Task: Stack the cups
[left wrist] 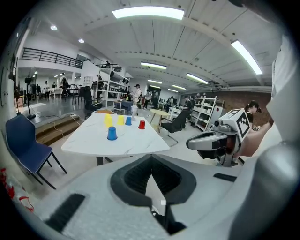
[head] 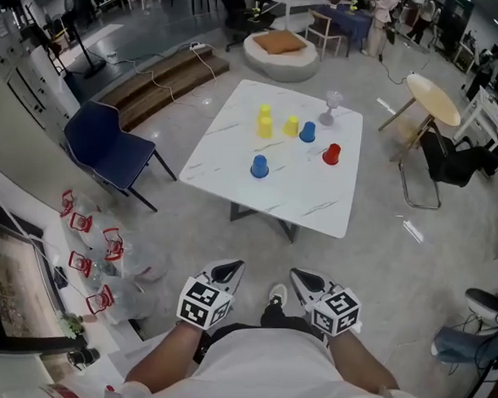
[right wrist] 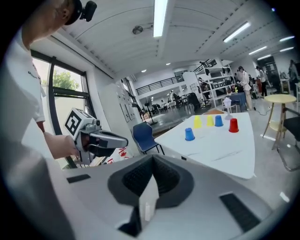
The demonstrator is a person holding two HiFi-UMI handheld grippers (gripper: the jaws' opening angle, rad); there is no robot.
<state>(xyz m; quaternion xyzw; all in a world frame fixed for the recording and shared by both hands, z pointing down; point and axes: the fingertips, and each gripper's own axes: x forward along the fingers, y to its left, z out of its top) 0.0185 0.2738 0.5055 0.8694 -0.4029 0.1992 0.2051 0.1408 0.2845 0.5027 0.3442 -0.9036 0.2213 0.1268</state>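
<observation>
Several cups stand upside down on the white table point(head: 233, 181), far ahead of me. A taller yellow stack point(head: 265, 121), a single yellow cup point(head: 291, 126) and a blue cup point(head: 307, 132) form a row at the back. A red cup point(head: 331, 154) stands to their right and another blue cup point(head: 259, 166) nearer me. My left gripper point(head: 233, 269) and right gripper point(head: 300, 277) are held close to my body, side by side, well short of the table. Both are shut with nothing in them. The left gripper view shows the near blue cup point(left wrist: 111, 133) and the red cup point(left wrist: 141, 124) beyond its jaws.
A clear stemmed glass point(head: 332, 107) stands at the table's far edge. A blue chair point(head: 108, 148) stands left of the table. At right are a round wooden table point(head: 433, 98) and a black chair point(head: 446, 164). Red-and-white bags point(head: 92, 246) lie on the floor at left.
</observation>
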